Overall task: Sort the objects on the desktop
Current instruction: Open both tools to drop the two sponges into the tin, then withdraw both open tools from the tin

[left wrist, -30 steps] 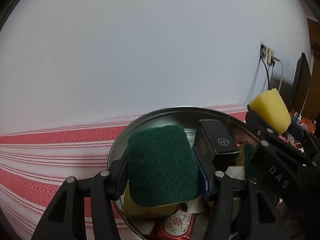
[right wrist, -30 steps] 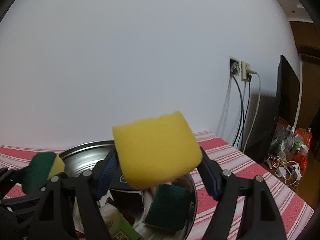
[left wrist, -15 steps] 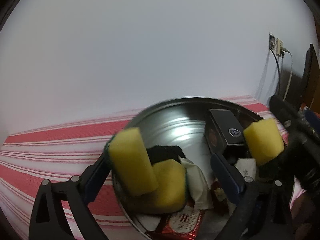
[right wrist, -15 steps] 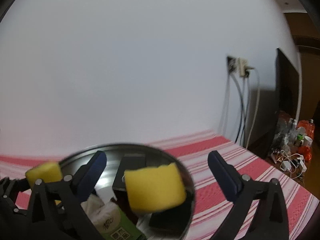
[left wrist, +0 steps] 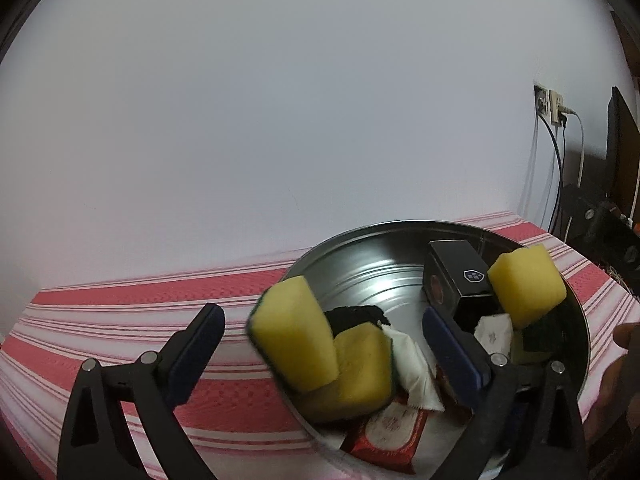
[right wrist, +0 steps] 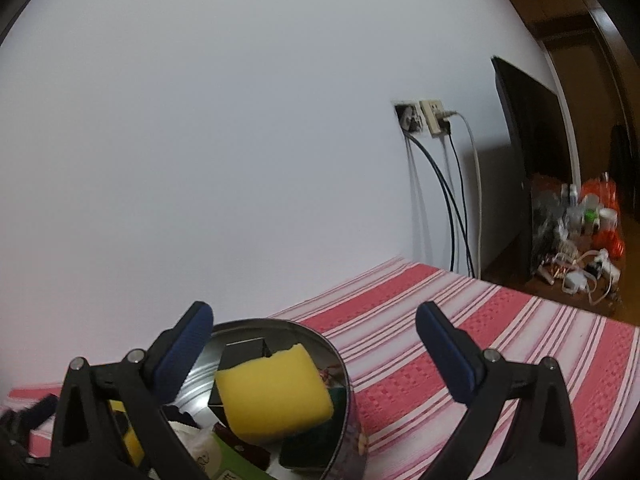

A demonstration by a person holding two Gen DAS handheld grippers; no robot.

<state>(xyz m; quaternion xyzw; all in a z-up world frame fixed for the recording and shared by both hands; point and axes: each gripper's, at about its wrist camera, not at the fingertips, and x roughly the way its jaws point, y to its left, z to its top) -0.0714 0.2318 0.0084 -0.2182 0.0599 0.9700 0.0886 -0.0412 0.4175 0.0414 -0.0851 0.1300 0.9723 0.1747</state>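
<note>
**Both sponges let go over the tin**

The round metal tin [left wrist: 400, 236] sits on the striped cloth [left wrist: 120, 300]. Left gripper [left wrist: 320, 344], a second ago clamped on a sponge [left wrist: 294, 332], has just opened; sponge tumbles inside. Right gripper [right wrist: 314, 344] likewise released its yellow sponge [right wrist: 274, 394] into the tin.

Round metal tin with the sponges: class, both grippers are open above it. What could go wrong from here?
1. The yellow sponge at the rim of the round metal tin is leaning and could tip out onto the red striped cloth.
2. The tin is crowded, and the second yellow sponge sits high on the pile, so it may roll off.
</note>
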